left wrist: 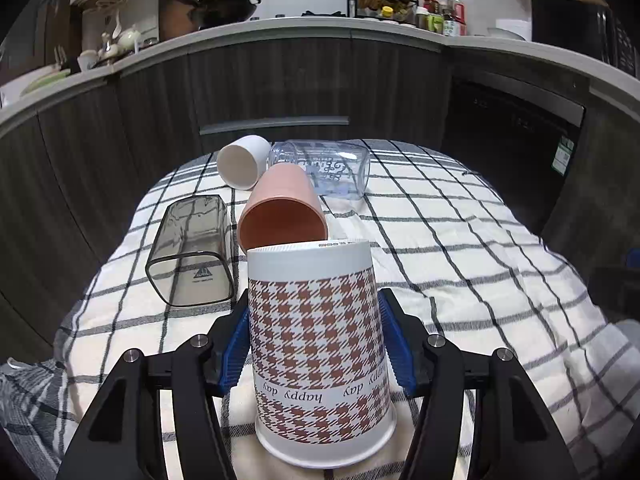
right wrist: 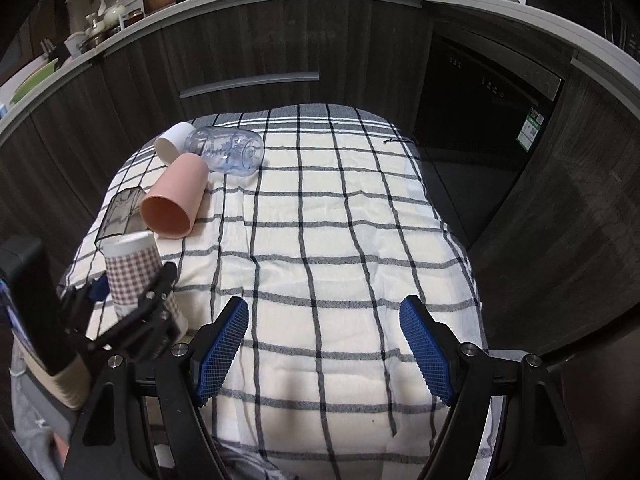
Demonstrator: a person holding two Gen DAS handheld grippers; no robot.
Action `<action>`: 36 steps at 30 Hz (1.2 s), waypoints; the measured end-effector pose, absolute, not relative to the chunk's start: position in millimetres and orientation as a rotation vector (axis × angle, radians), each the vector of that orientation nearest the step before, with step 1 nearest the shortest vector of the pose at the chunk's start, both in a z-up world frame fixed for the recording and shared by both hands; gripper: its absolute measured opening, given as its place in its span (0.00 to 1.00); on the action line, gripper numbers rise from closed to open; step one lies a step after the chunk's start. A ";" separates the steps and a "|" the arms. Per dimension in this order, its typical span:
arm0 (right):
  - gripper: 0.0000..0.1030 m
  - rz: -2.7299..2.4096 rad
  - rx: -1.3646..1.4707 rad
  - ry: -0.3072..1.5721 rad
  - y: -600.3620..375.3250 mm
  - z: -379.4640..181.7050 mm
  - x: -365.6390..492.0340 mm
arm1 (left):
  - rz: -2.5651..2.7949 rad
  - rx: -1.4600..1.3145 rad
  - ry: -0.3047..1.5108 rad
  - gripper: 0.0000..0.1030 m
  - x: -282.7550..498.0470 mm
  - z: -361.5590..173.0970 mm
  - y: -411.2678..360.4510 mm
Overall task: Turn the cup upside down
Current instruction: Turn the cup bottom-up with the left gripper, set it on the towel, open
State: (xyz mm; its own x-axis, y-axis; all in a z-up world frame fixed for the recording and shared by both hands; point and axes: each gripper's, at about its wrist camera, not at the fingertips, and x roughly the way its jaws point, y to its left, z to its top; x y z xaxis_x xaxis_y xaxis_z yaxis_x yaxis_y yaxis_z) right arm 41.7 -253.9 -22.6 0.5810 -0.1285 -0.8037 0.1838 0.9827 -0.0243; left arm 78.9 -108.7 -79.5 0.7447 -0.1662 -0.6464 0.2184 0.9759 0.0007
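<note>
- Paper cup (left wrist: 320,344): white with a brown houndstooth band and the words "happy day" printed upside down. It stands inverted, rim down on the checked cloth (left wrist: 460,248) that covers the tabletop, flat base uppermost, leaning slightly.
- Left hand-held gripper (left wrist: 318,336): its blue pads (left wrist: 236,344) sit on either side of the paper cup's wall, closed against it.
- Right hand-held gripper (right wrist: 324,344): spread wide with nothing between its blue pads, held above bare cloth near the front edge.
- Pink cup (left wrist: 282,212): lies on its side just behind the paper cup, mouth toward the camera.
- Smoky square container (left wrist: 192,248): lies on its side to the left of the pink cup.
- White cup (left wrist: 242,162) and clear jar (left wrist: 324,170): both on their sides at the far end, side by side, just behind the pink cup.
- Left wrist view only: the cup's lettering, the pad contact and the rolled rim on the cloth.
- Right wrist view only: the paper cup (right wrist: 134,268) and left gripper from the side, and the wide bare stretch of cloth to the cup's right.
</note>
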 end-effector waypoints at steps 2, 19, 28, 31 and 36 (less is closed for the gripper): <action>0.76 -0.184 0.064 0.936 -253.1 -22.3 40.4 | -0.213 0.089 0.704 0.57 74.2 -79.4 -109.0; 0.76 -0.180 0.050 0.937 -243.3 -19.5 26.7 | -0.192 0.074 0.777 0.69 56.6 -75.9 -96.6; 0.76 -0.173 0.062 0.891 -241.0 -1.4 18.6 | -0.201 0.032 0.764 0.73 44.6 -45.6 -84.7; 0.76 -0.161 0.069 0.879 -237.6 4.4 18.0 | -0.181 0.052 0.752 0.74 40.0 -33.0 -79.5; 0.76 -0.142 0.073 0.856 -230.1 13.0 16.2 | -0.168 0.041 0.765 0.74 32.1 -13.5 -65.1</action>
